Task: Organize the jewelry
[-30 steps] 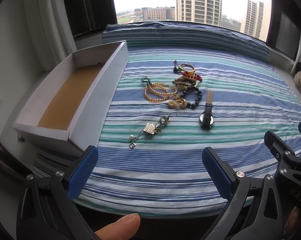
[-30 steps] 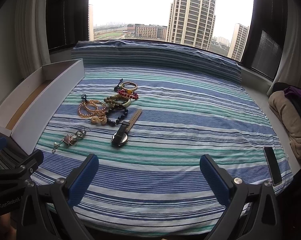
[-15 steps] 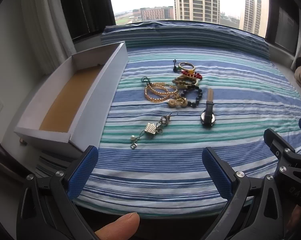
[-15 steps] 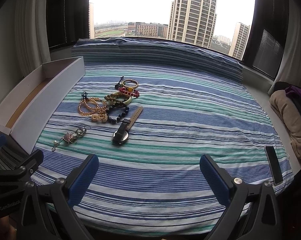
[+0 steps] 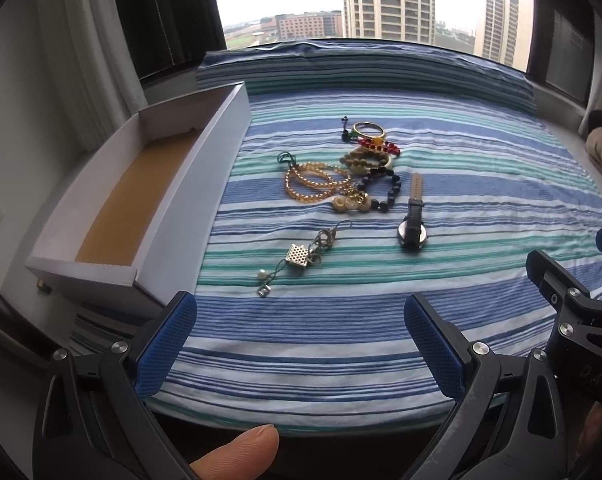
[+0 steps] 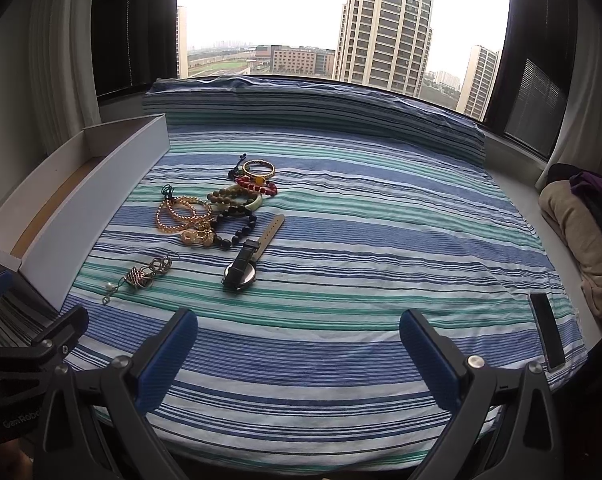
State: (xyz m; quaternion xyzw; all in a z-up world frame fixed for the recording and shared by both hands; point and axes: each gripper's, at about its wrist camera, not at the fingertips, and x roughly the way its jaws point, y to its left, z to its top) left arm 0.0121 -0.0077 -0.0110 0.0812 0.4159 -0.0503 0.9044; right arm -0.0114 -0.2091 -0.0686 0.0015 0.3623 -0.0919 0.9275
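Observation:
A heap of jewelry lies on the striped cloth: a gold bead necklace [image 5: 315,186] [image 6: 181,212], a black bead bracelet [image 5: 385,192] [image 6: 237,230], a red bead bracelet [image 5: 377,146] [image 6: 257,184], a gold bangle [image 5: 368,129] [image 6: 259,168], a watch [image 5: 412,226] [image 6: 243,268] and a silver charm chain [image 5: 301,258] [image 6: 141,276]. A white box [image 5: 149,196] [image 6: 81,208] with a brown floor stands at the left, open-topped and empty. My left gripper [image 5: 301,340] and right gripper [image 6: 299,348] are both open and empty, near the cloth's front edge, short of the jewelry.
The striped cloth [image 6: 381,240] covers a window-side platform, with a folded roll along the back. A dark phone [image 6: 547,328] lies at the cloth's right front corner. A pile of clothes [image 6: 581,232] sits at the right. The right gripper's body shows in the left wrist view [image 5: 573,304].
Both views have shifted slightly; the jewelry sits a little higher and further off in the left wrist view. Nothing on the cloth has moved and both grippers stay open.

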